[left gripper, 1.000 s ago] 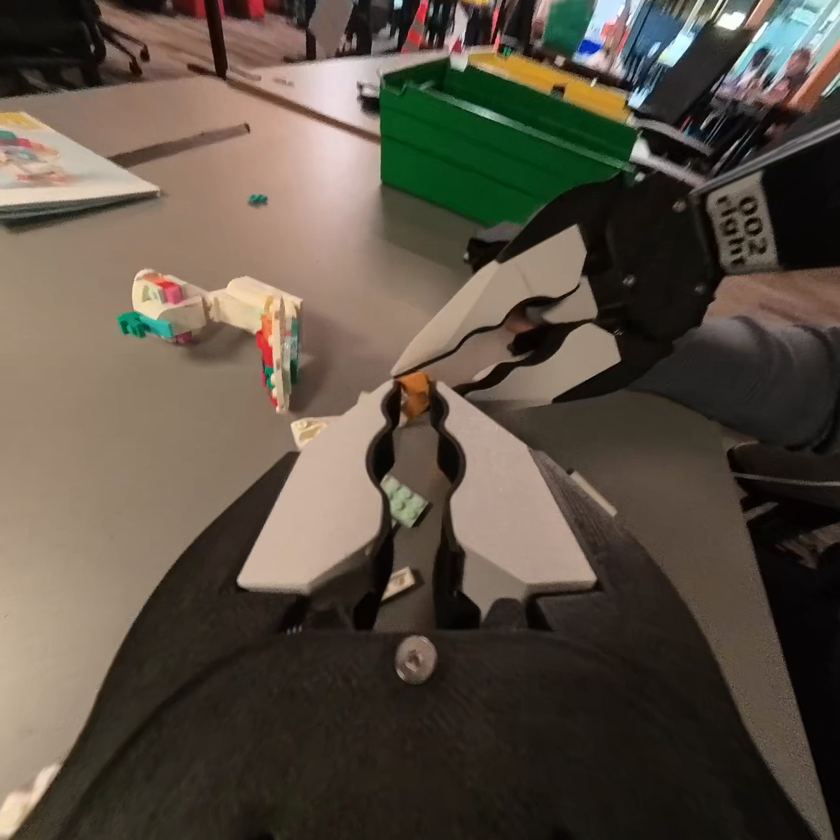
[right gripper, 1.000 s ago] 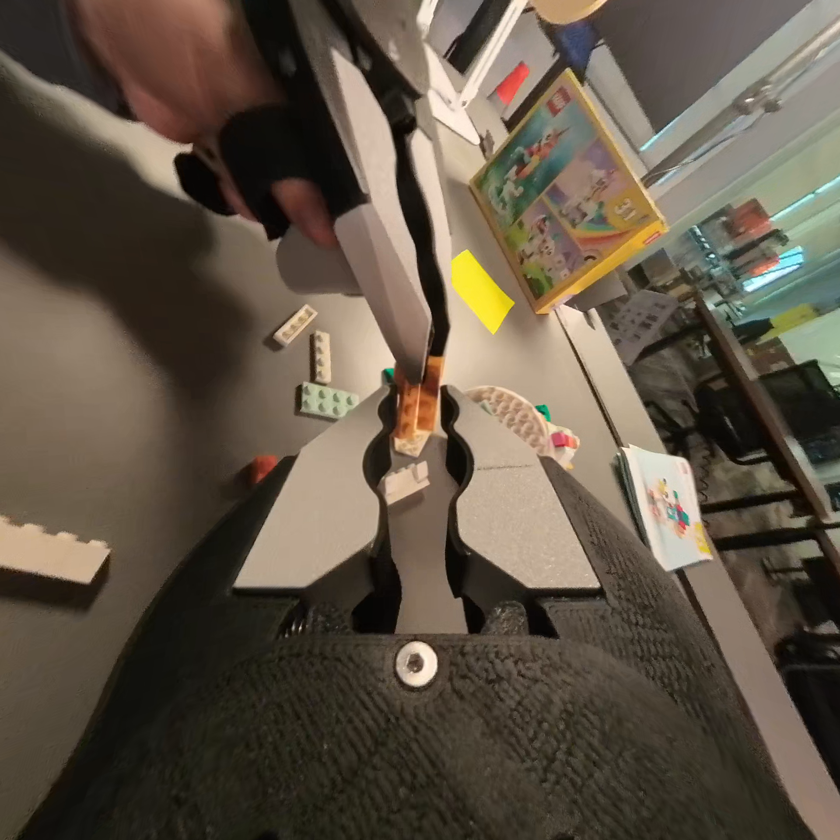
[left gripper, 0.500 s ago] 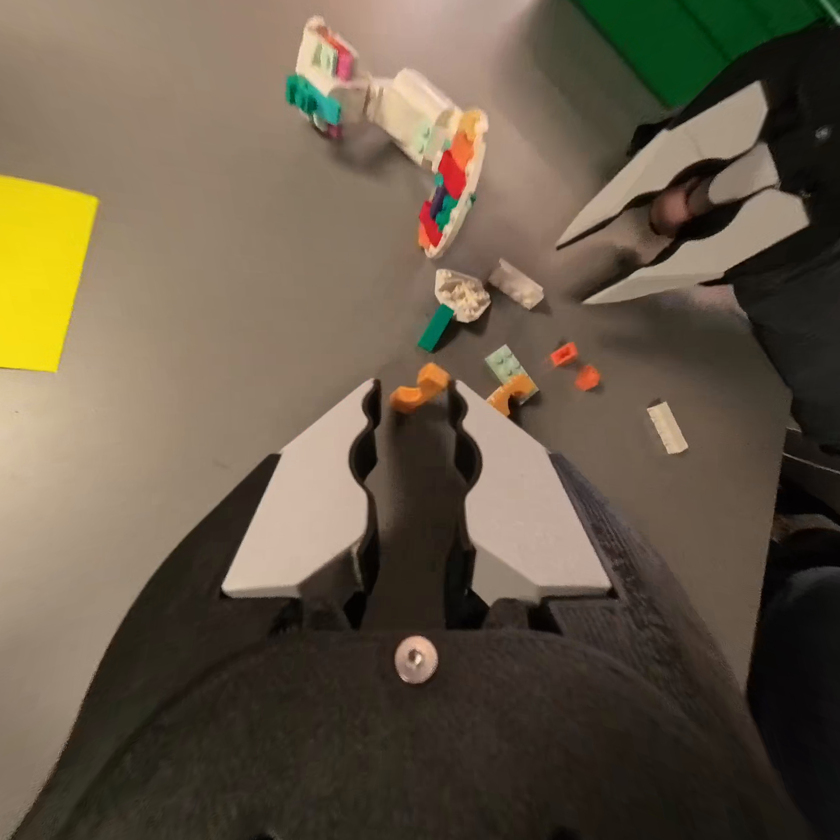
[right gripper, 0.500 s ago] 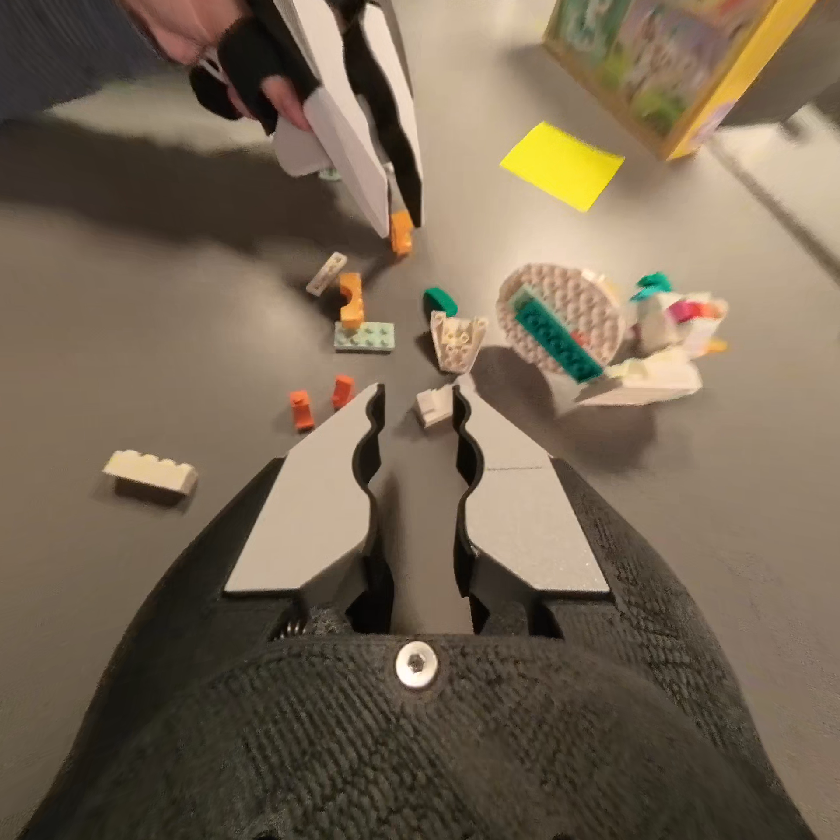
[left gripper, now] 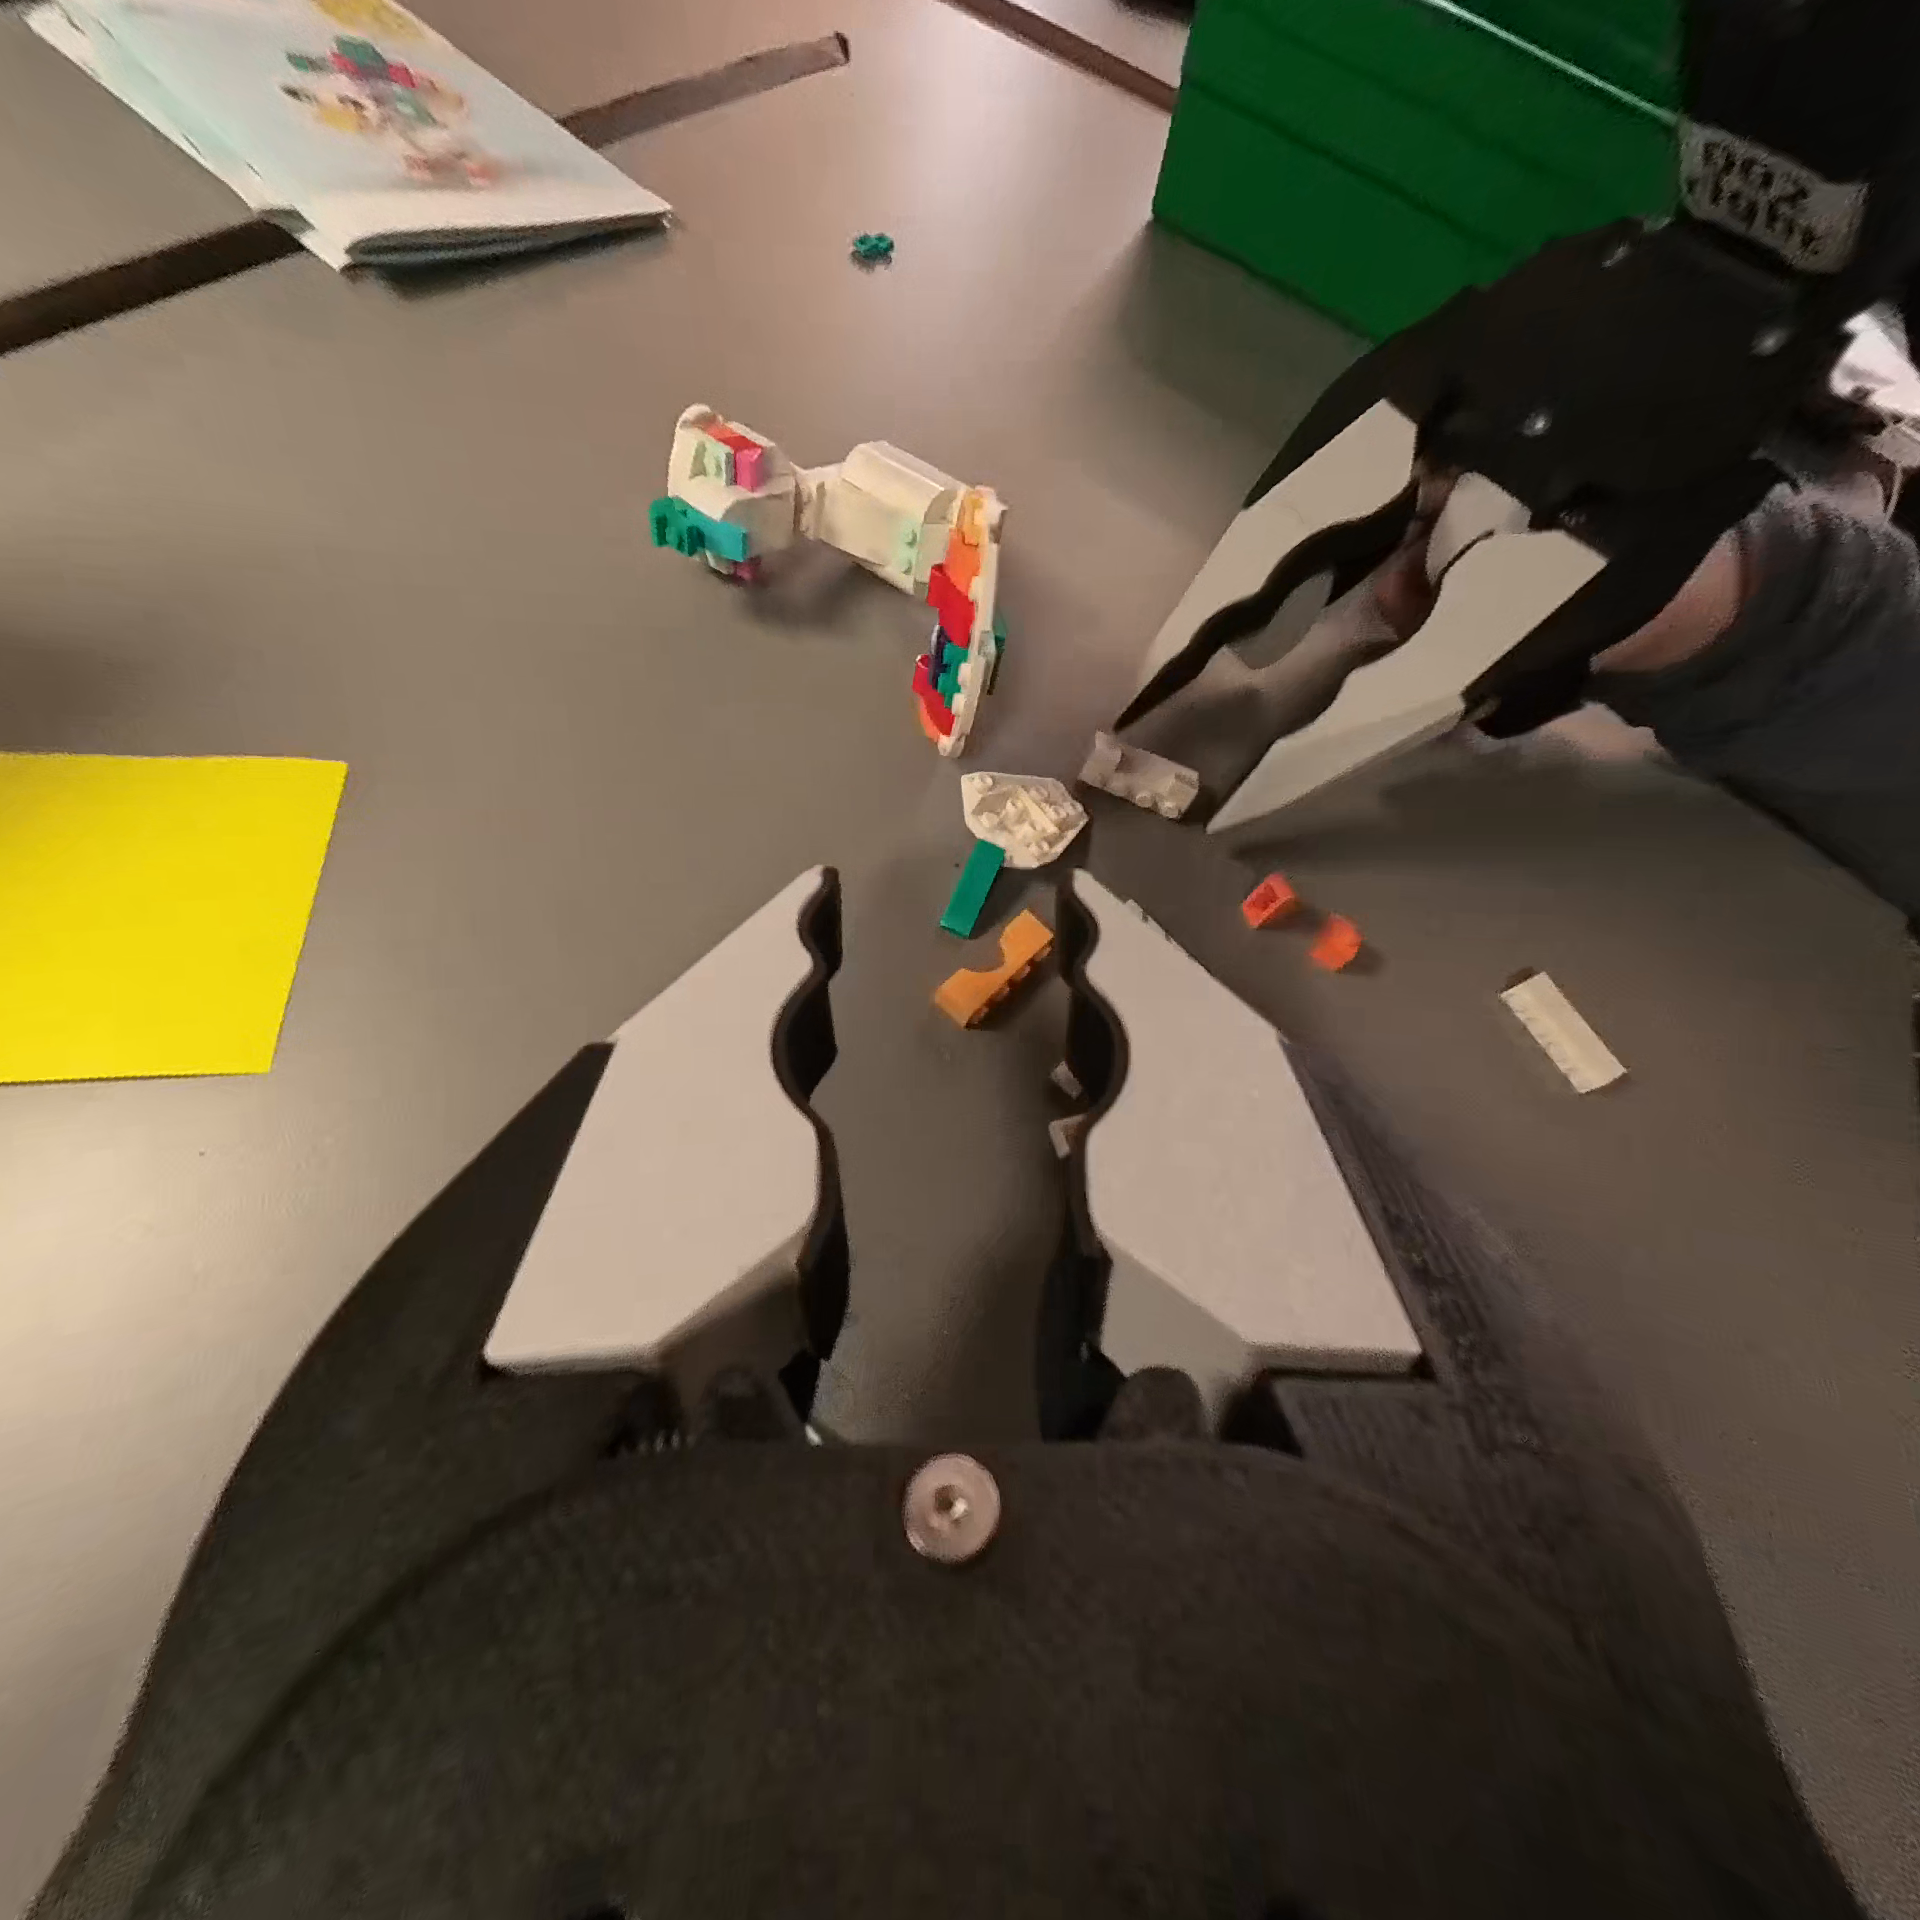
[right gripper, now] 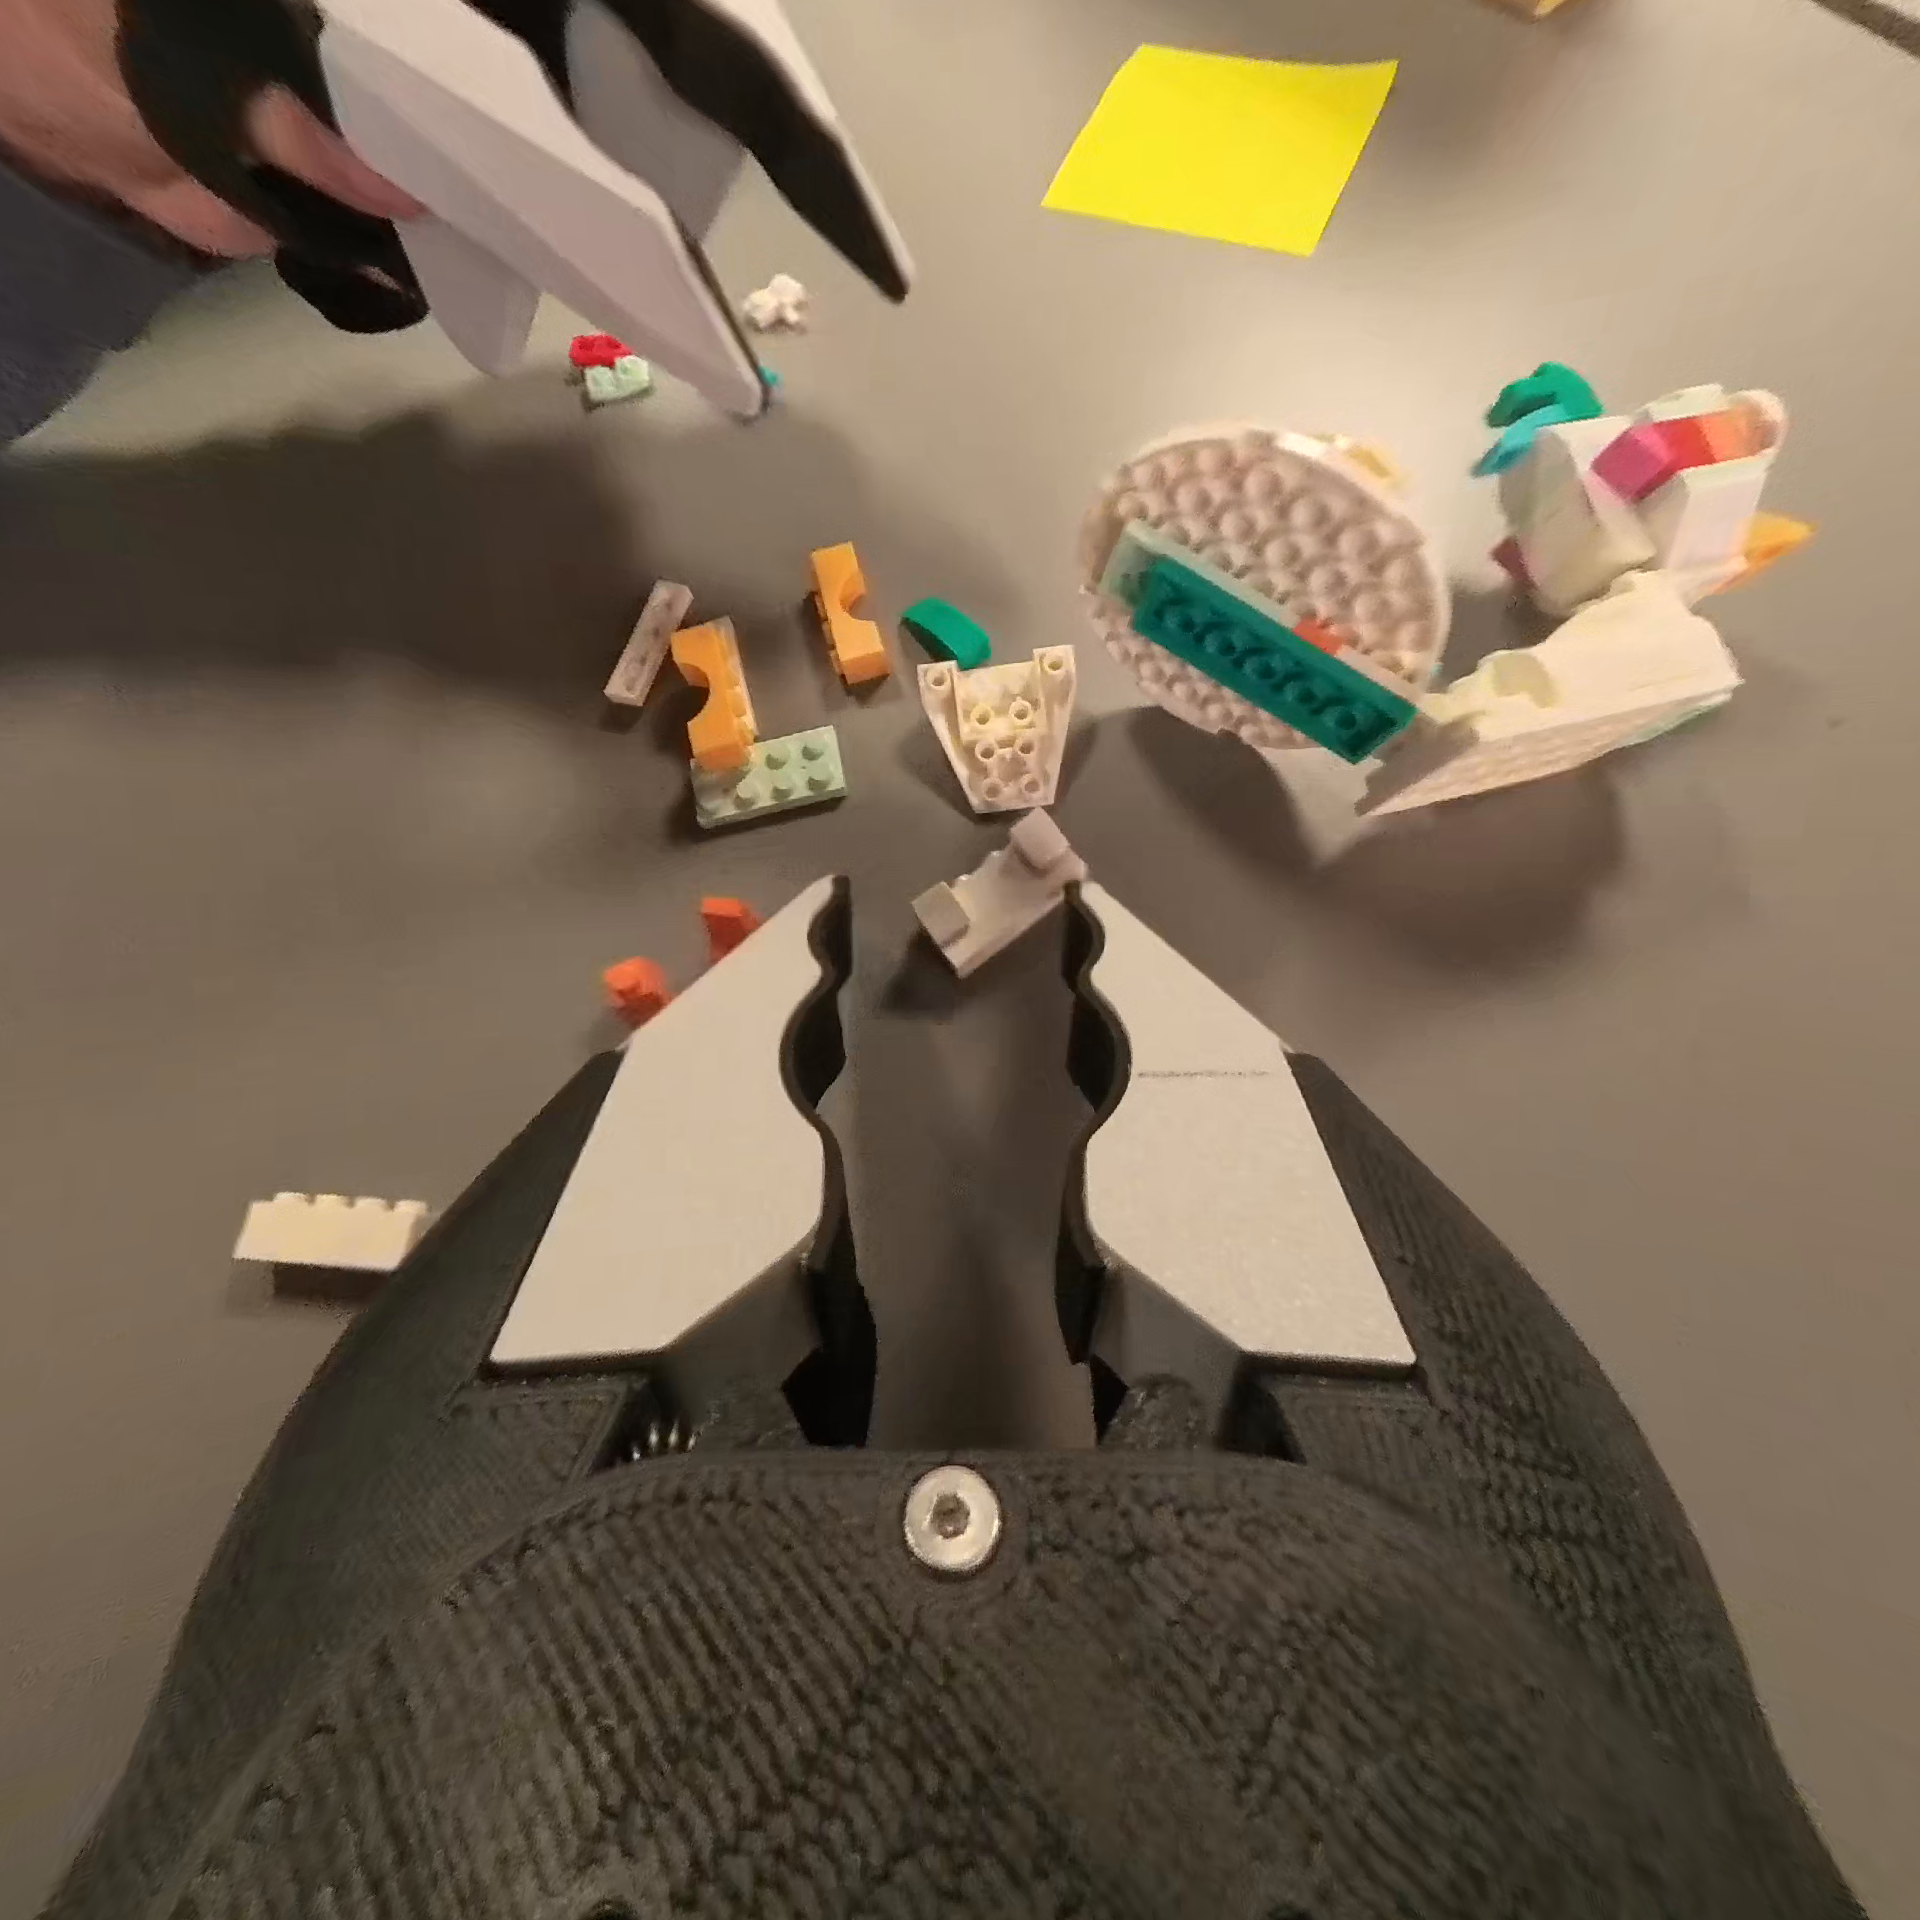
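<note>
Right gripper [right gripper: 951, 914]: jaws spread, holding nothing, low over the grey desk [right gripper: 312, 935]. Small grey bracket brick [right gripper: 992, 894] lies between its tips, close by the right tip; contact unclear.

Left gripper [left gripper: 945, 904]: also spread and empty. Orange arch brick [left gripper: 992, 968] lies loose just inside its tips, teal slope piece [left gripper: 971, 885] beside it.

Just past: white wedge plate [right gripper: 1000, 722]; second orange arch [right gripper: 712, 691] standing on a mint plate [right gripper: 769, 774].

Farther: round white studded build [right gripper: 1262, 603] tilted on edge; yellow paper square [right gripper: 1226, 145] beyond.

Handling, as judged: bricks rigid, very light, smooth; likely to skid or flip. Best pinched across flat parallel sides.
</note>
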Demonstrator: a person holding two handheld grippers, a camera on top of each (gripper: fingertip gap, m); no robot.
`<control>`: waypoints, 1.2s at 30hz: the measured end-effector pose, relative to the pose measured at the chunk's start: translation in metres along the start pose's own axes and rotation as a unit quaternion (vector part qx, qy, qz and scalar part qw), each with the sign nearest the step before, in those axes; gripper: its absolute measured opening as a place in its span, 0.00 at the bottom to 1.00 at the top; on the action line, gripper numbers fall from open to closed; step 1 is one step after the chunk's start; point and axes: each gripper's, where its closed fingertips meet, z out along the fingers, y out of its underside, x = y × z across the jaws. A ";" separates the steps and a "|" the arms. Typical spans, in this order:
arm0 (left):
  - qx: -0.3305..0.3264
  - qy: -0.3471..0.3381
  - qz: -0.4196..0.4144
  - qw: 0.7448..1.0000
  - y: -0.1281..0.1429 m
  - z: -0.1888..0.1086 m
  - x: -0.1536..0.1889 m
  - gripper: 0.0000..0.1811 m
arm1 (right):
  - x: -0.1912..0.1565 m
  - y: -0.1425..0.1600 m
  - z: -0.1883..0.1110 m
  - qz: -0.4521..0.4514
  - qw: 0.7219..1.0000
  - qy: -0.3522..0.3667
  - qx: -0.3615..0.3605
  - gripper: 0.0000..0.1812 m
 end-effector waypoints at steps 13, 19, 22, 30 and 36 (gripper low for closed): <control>0.042 0.109 -0.060 0.991 -0.011 0.020 0.044 0.19 | -0.011 -0.035 -0.006 -0.211 0.970 0.103 0.065 0.07; 0.068 0.182 0.016 0.981 -0.014 0.017 0.074 0.20 | -0.041 -0.062 -0.018 -0.256 0.950 0.070 0.163 0.06; 0.128 0.206 0.071 0.968 -0.028 0.002 0.088 0.15 | -0.053 -0.073 -0.032 -0.209 0.949 -0.003 0.236 0.06; 0.149 0.241 0.108 0.953 -0.031 -0.012 0.101 0.09 | -0.068 -0.077 -0.044 -0.207 0.937 -0.063 0.275 0.06; 0.176 0.245 0.148 0.942 -0.037 -0.021 0.111 0.00 | -0.073 -0.078 -0.054 -0.116 0.932 -0.170 0.298 0.07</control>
